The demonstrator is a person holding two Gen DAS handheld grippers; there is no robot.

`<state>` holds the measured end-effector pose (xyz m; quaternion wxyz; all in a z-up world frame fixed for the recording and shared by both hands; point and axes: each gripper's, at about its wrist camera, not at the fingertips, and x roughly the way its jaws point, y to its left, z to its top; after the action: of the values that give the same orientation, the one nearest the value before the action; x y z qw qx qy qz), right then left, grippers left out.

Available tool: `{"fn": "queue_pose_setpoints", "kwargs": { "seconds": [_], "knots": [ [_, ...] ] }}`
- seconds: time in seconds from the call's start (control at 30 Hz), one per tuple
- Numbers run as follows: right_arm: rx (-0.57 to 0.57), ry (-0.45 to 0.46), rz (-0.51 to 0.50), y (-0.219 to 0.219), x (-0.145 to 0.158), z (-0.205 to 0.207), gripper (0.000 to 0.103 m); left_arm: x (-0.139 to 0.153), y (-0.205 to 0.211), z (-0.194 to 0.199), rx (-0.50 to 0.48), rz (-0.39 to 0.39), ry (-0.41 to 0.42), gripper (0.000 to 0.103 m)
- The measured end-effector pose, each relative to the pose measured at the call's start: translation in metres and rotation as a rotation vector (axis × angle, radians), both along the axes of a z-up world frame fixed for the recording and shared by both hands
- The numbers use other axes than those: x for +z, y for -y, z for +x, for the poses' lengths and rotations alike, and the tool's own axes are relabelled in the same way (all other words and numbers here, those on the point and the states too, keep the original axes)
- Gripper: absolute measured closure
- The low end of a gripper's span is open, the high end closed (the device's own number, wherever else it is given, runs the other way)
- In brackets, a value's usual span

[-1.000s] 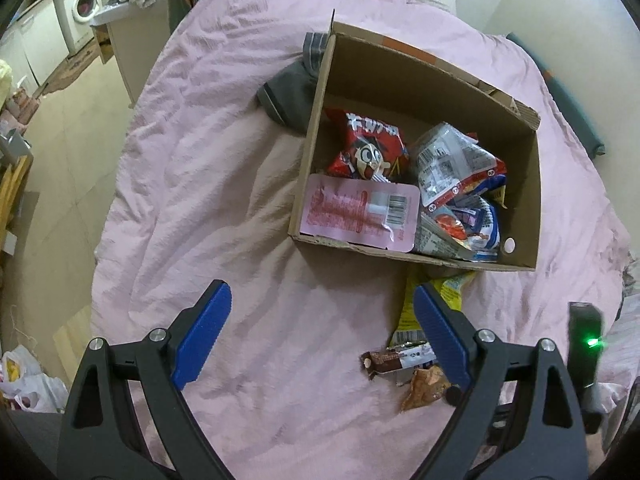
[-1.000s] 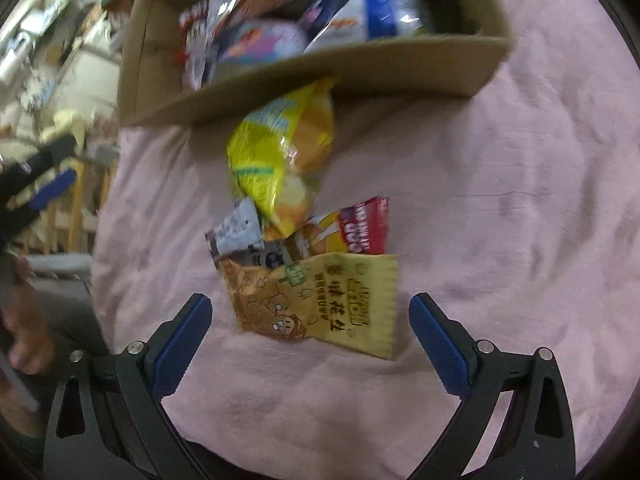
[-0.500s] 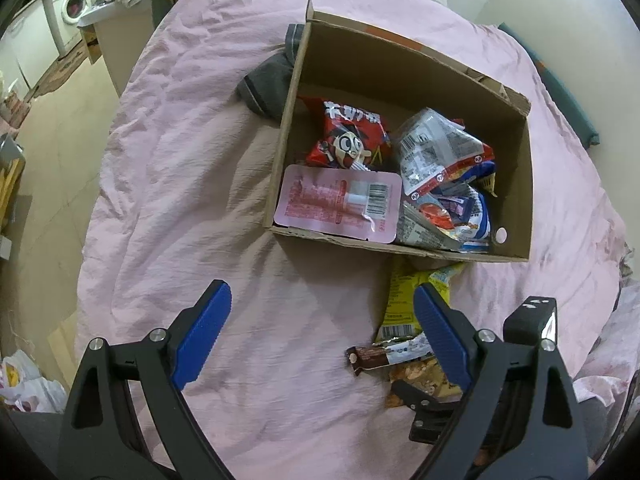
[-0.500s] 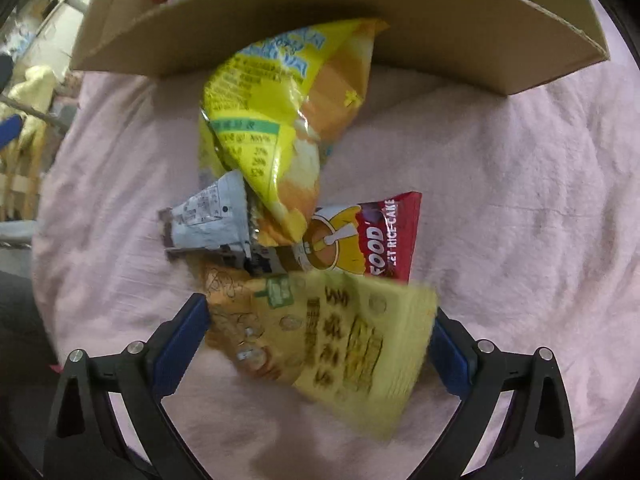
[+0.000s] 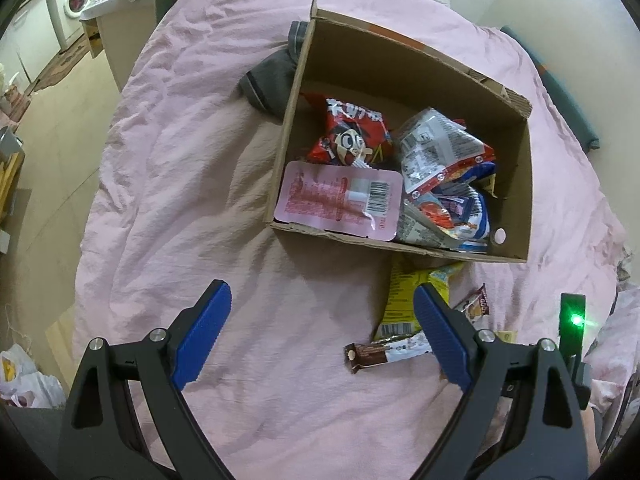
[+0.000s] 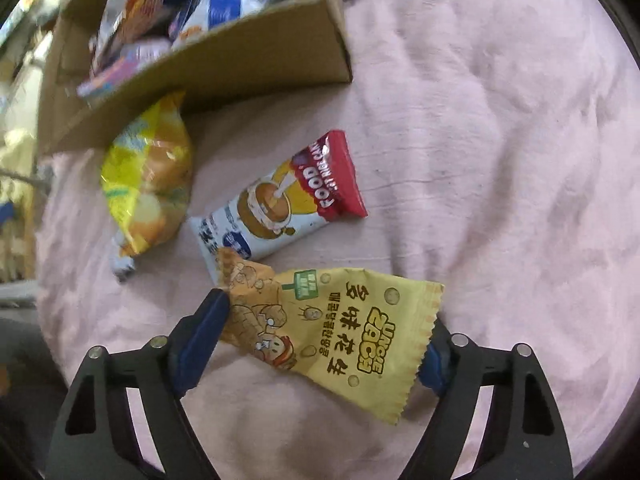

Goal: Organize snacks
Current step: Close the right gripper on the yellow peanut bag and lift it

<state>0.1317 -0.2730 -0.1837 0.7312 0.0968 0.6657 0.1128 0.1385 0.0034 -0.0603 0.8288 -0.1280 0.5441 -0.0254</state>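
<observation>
Right gripper (image 6: 320, 344): jaws have just been closing on the yellow peanut packet (image 6: 340, 340); left pad touches its crimped left edge, right pad is hidden behind its right edge, so a firm grip cannot be told
Peanut packet: lies tilted between the blue fingers (image 6: 200, 336), its upper left corner over the rice cake packet (image 6: 288, 196)
Left gripper (image 5: 322, 340): jaws wide, nothing between them, only pink bedspread (image 5: 180, 184)
Loose snacks: yellow chip bag (image 6: 148, 184) just beside the cardboard box (image 6: 248, 68) near wall; chocolate bar (image 5: 384, 354) by the left gripper's right finger
Box: open top, already holding a red packet (image 5: 348, 136), a pink sachet (image 5: 340, 200) and crumpled bags
Open room: wide bare bedspread right of the peanut packet; bed edge and floor at far left
</observation>
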Motion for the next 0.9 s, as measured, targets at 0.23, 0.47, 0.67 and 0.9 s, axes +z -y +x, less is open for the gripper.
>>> {"fn": "queue_pose_setpoints", "kwargs": {
  "seconds": [0.23, 0.47, 0.67, 0.9],
  "knots": [
    [0.032, -0.045, -0.010, 0.006, -0.006, 0.010, 0.017, 0.002, 0.000, -0.001, -0.005, -0.005, 0.003, 0.012],
    [0.140, -0.022, -0.145, -0.036, -0.023, 0.007, 0.012, -0.006, 0.001, 0.002, 0.008, -0.016, -0.025, 0.012],
    [0.164, 0.043, -0.176, -0.054, -0.012, -0.008, 0.059, -0.007, 0.011, -0.001, -0.031, 0.021, -0.014, 0.012],
    [0.090, 0.084, -0.002, -0.026, 0.024, -0.020, 0.074, -0.010, 0.000, 0.000, 0.005, 0.006, -0.033, 0.012]
  ]
}}
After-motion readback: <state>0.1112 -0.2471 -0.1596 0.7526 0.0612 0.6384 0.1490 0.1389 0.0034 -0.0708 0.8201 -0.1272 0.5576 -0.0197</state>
